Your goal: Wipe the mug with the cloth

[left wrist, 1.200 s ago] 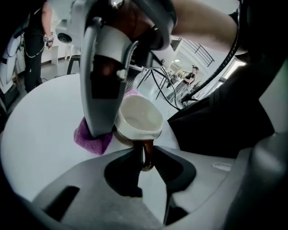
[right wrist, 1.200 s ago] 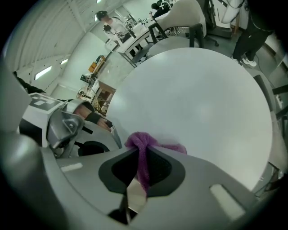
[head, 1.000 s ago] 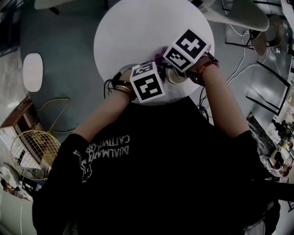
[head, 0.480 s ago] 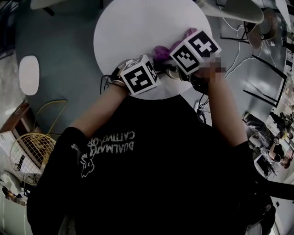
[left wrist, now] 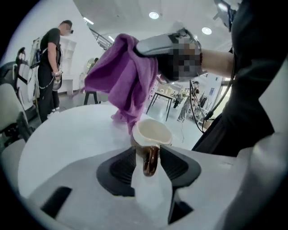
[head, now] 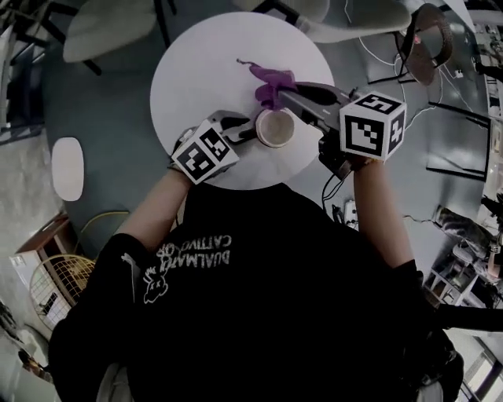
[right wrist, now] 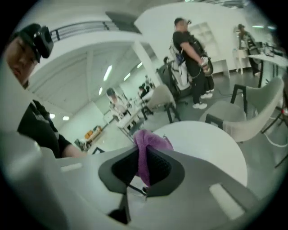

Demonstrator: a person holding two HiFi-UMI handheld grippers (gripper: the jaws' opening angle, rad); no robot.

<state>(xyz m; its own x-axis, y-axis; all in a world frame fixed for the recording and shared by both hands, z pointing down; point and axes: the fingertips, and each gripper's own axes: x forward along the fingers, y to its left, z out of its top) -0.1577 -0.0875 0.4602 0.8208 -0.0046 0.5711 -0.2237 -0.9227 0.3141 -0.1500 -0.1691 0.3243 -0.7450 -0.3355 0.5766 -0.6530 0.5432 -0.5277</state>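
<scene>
A cream mug (head: 275,128) with a brown handle (left wrist: 150,159) stands on the round white table (head: 204,71). My left gripper (head: 250,129) is at the mug's left. Its jaws are opening, with the handle between the pads (left wrist: 121,166) and a little room on either side. In the left gripper view, the left gripper (left wrist: 148,164) points at the mug (left wrist: 153,134). My right gripper (head: 284,96) is shut on a purple cloth (head: 271,82) and holds it just beyond the mug. The cloth (left wrist: 123,81) hangs over the mug's far rim. In the right gripper view, the cloth (right wrist: 146,155) is pinched in the right gripper (right wrist: 143,168).
Light chairs (head: 110,27) (head: 377,20) stand round the table's far side. A white oval thing (head: 67,167) and a wire basket (head: 63,279) are on the floor at the left. Cables (head: 409,102) run over the floor at the right. A person (left wrist: 51,67) stands further back.
The two grippers have drawn apart and the mug now shows between them on the table. The right gripper has moved to the back with the cloth. The left jaws have widened round the handle.
</scene>
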